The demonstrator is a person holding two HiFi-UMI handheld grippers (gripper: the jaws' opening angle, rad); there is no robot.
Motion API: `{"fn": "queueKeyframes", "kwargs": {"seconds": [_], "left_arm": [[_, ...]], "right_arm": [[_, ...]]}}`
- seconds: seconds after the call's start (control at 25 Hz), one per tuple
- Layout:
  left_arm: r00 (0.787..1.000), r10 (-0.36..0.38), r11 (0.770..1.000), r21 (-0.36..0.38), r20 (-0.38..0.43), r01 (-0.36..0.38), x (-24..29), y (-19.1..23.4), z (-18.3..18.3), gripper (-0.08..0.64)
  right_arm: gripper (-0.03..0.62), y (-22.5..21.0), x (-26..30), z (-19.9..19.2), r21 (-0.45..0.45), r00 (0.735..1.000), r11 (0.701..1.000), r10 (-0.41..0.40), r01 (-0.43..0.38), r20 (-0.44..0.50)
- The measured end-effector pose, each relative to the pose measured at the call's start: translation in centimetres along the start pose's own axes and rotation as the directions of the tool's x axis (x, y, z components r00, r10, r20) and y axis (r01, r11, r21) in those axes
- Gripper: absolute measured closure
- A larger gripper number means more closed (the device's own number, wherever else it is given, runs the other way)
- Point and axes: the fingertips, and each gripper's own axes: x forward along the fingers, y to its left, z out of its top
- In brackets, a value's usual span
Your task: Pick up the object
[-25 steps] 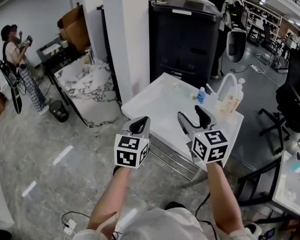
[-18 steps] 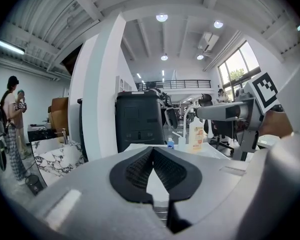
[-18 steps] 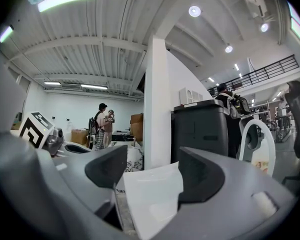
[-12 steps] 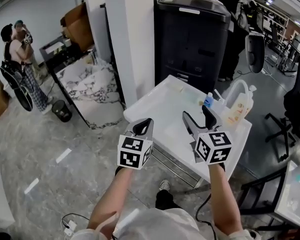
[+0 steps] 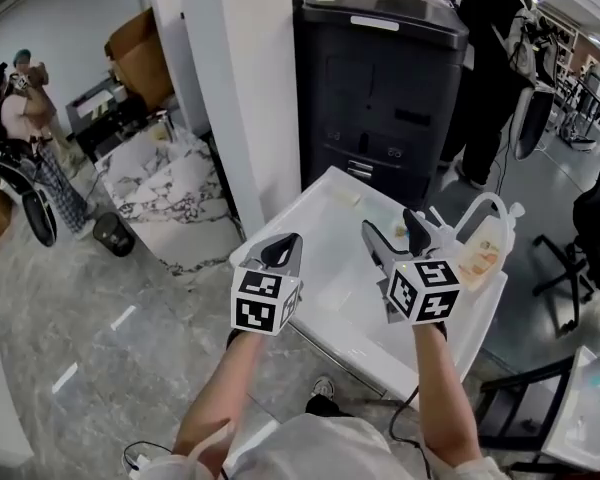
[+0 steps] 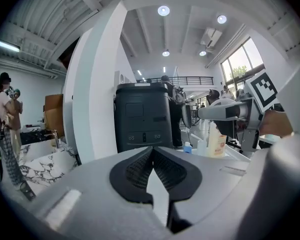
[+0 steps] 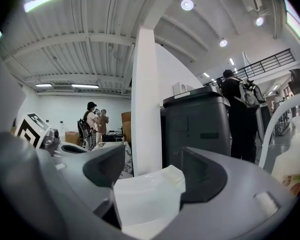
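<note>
1. Looks along the left tongs (image 6: pixel 152 149), dark ribbed pads meeting at the tips, nothing between.
2. Faces a tall black machine (image 6: pixel 142 124), with a white pillar (image 6: pixel 97 99) to its left.
3. Catches the white table (image 6: pixel 157 191) through the wedge below the tips.
4. Shows the right tongs (image 6: pixel 206 112) at right, above an orange-labelled bottle (image 6: pixel 216 143) and a small blue-capped bottle (image 6: pixel 187 147).
5. Includes a person (image 6: pixel 2 119) at far left.

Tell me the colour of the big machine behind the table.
The machine is black, clearest in the head view.
</note>
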Motion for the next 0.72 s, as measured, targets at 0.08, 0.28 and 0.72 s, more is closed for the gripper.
{"fn": "queueKeyframes", "kwargs": {"seconds": [0.08, 0.28, 0.72], "left_arm": [[1.000, 0.000, 1.000, -0.003, -0.005, 0.000, 1.7, 0.4, 0.3, 0.554], [1.000, -0.014, 1.000, -0.003, -0.013, 0.014, 5.4, 0.6, 0.8, 0.554], [0.998, -0.043, 0.999, 0.002, -0.034, 0.043, 12.4, 0.2, 2.0, 0.554]], "right_arm": [[0.256, -1.0, 1.3, 0.0, 0.001, 1.000, 1.000, -0.001, 0.001, -0.008], [0.252, -3.6, 3.9, -0.4, 0.013, 1.000, 1.000, -0.008, 0.008, -0.028], [0.249, -7.9, 8.0, -1.3, 0.050, 0.998, 0.999, -0.009, 0.012, -0.063]]}}
